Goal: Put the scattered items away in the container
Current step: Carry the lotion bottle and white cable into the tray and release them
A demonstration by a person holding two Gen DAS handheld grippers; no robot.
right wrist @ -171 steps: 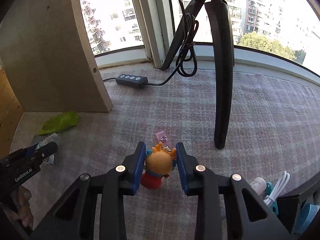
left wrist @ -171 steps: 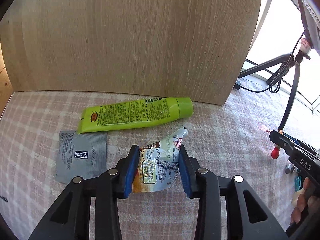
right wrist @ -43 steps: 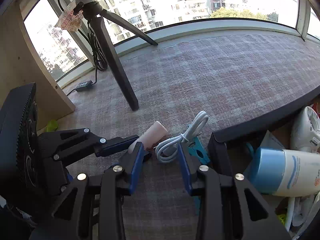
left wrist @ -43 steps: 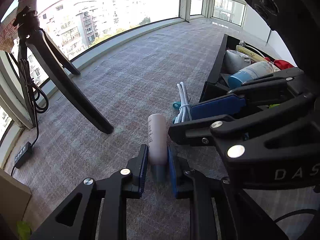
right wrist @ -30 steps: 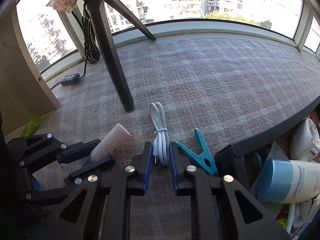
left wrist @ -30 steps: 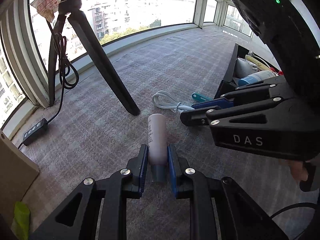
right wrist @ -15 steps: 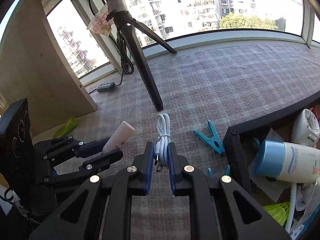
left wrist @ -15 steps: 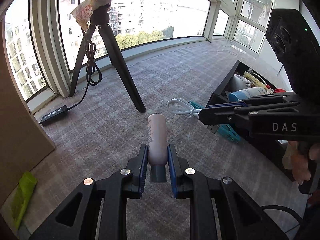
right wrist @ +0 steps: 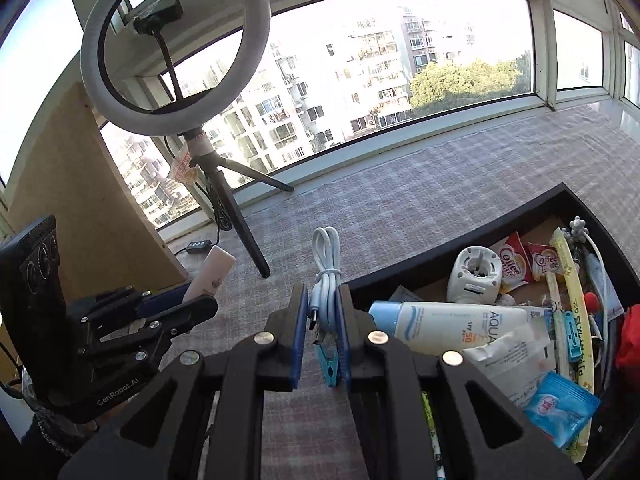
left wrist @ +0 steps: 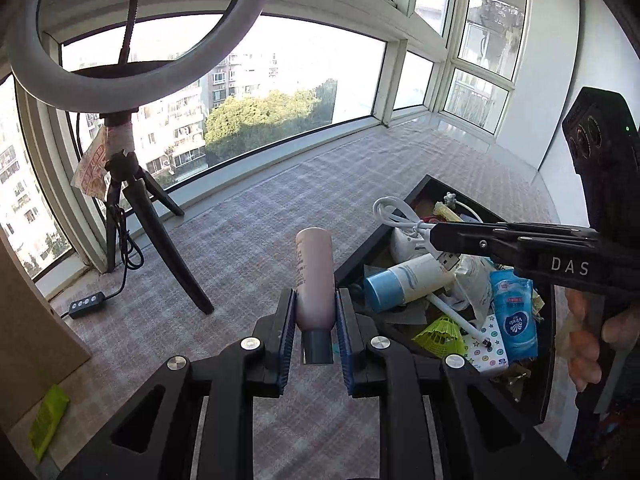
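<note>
My left gripper (left wrist: pixel 314 312) is shut on a pale pink tube (left wrist: pixel 315 276) with a grey cap, held above the checked cloth just left of the black container (left wrist: pixel 368 246). My right gripper (right wrist: pixel 323 308) is shut on a coiled white cable (right wrist: pixel 326 276), raised near the container's left wall (right wrist: pixel 456 248). In the left wrist view the right gripper (left wrist: pixel 434 236) reaches over the container with the white cable (left wrist: pixel 394 212) sticking out of it. In the right wrist view the left gripper (right wrist: pixel 188 296) shows at the left with the pink tube (right wrist: pixel 210 270).
The container holds a sunscreen bottle (right wrist: pixel 452 326), sachets, a tissue pack (left wrist: pixel 514 314) and a yellow shuttlecock (left wrist: pixel 442 330). A teal clothes peg (right wrist: pixel 330 364) lies on the cloth under my right gripper. A ring light tripod (left wrist: pixel 160 224) stands at the left; a green tube (left wrist: pixel 48 420) lies far left.
Both grippers have risen and swung right toward the container, carrying the pink tube and the white cable. The teal peg stays on the cloth.
</note>
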